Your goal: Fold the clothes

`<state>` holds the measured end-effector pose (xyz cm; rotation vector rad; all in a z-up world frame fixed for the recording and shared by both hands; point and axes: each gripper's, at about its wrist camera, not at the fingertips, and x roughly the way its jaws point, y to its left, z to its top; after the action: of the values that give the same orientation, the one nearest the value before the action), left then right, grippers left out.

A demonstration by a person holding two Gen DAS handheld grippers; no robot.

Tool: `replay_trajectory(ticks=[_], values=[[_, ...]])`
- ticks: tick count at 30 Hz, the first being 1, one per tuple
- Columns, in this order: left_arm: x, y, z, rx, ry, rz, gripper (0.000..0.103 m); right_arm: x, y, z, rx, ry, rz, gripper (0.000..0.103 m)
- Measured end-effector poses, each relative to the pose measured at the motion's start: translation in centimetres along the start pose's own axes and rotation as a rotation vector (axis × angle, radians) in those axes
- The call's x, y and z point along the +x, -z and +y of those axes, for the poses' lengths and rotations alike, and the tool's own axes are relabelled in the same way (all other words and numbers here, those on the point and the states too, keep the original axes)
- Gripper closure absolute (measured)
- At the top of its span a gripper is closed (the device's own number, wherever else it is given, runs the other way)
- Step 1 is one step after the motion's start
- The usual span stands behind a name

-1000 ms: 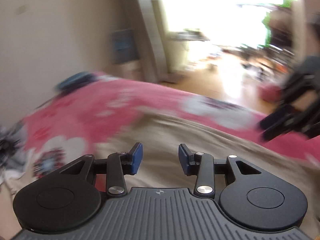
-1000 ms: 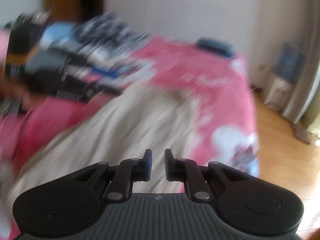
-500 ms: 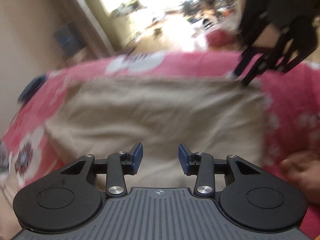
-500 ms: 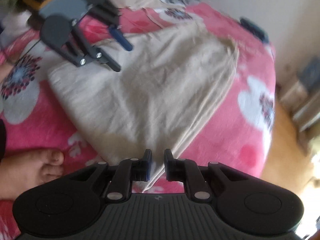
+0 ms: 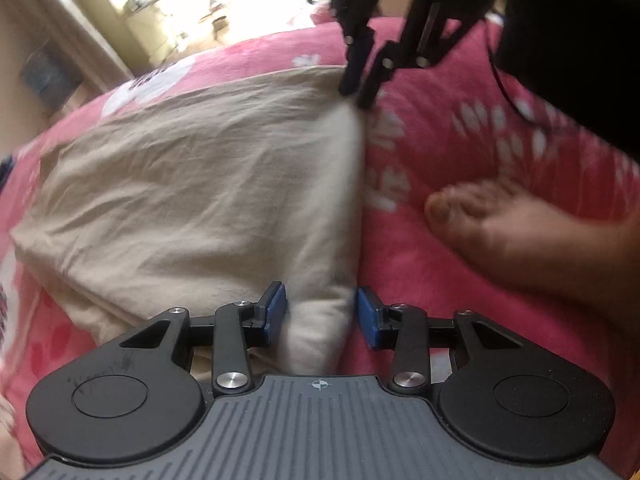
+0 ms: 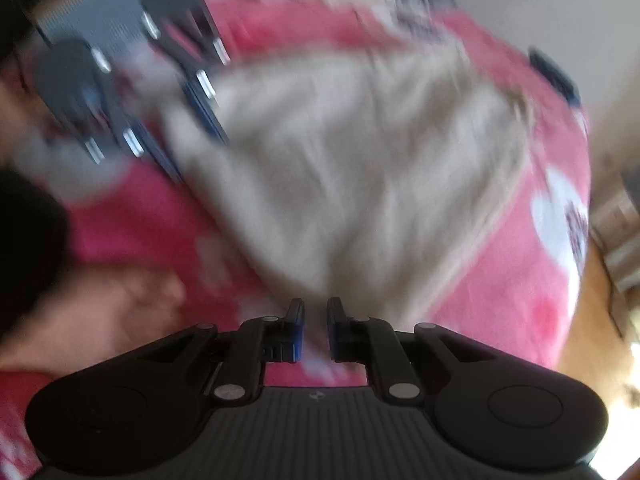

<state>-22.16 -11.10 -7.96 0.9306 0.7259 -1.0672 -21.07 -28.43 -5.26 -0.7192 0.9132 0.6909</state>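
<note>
- We work on a pink fleece bedspread with white flower prints [image 5: 460, 152], which fills most of both wrist views; a person's bare foot [image 5: 512, 232] rests on it at about 3 o'clock in the left wrist view.
- The task's thing, a wrinkled beige cotton garment [image 5: 200, 184], lies spread flat on the bedspread. We judge it laid out or perhaps once folded; we cannot tell which, and the neat folding is mostly still ahead.
- Our left gripper [image 5: 322, 312] stands partly open over the garment's near corner at 6 o'clock. The corner sits between the blue pads [image 5: 276, 312], which do not press on it: nothing is held.
- Our right gripper [image 6: 315, 330] has a narrow gap between its fingers, at the garment's corner at 6 o'clock in its own blurred view. We cannot tell whether cloth is pinched there.
- From the left wrist view, the right gripper's tips touch the far corner at 12 o'clock.
- We reckon both corners must be gripped next.
</note>
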Motion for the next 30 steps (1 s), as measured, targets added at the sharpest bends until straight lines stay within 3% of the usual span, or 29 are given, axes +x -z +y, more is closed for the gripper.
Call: replay_trajectory(ticks=[2, 4, 8, 13, 16, 18, 22, 25, 27, 30], values=[[-0.6, -0.2, 0.6, 0.002, 0.025, 0.037, 0.064, 0.1, 0.8, -0.5, 0.022, -0.016, -0.009, 0.091], [-1.5, -0.4, 1.7, -0.015, 0.057, 0.084, 0.064, -0.7, -0.2, -0.7, 0.026, -0.003, 0.029, 0.092], [-4.7, -0.1, 4.7, -0.077, 0.071, 0.188, 0.064, -2.8, -2.7, -0.5, -0.043, 0.025, -0.016, 0.092], [-8.0, 1.6, 8.3, -0.160, -0.038, 0.266, 0.064, -3.1, -6.6, -0.7, -0.121, -0.045, -0.110, 0.091], [-9.2, 2.9, 9.6, -0.258, -0.110, 0.270, 0.063, -1.5, -9.6, 1.0, -0.158, -0.136, -0.156, 0.090], [-9.2, 4.0, 10.0, -0.376, -0.127, 0.256, 0.063, 0.2, -11.4, 2.5, -0.172, -0.177, -0.164, 0.089], [-8.6, 5.6, 9.5, -0.620, -0.151, 0.155, 0.063, 5.9, -12.7, 5.2, -0.223, -0.118, -0.043, 0.083], [-7.9, 6.7, 9.3, -0.819, -0.165, 0.069, 0.063, 5.0, -14.4, 5.2, -0.251, -0.118, -0.013, 0.083], [-7.1, 7.1, 9.7, -0.953, -0.170, 0.072, 0.063, 4.0, -15.2, 4.4, -0.223, -0.114, -0.036, 0.083], [-7.4, 7.1, 10.3, -1.005, -0.205, 0.078, 0.064, 4.3, -16.7, 2.6, -0.105, -0.098, -0.050, 0.083]])
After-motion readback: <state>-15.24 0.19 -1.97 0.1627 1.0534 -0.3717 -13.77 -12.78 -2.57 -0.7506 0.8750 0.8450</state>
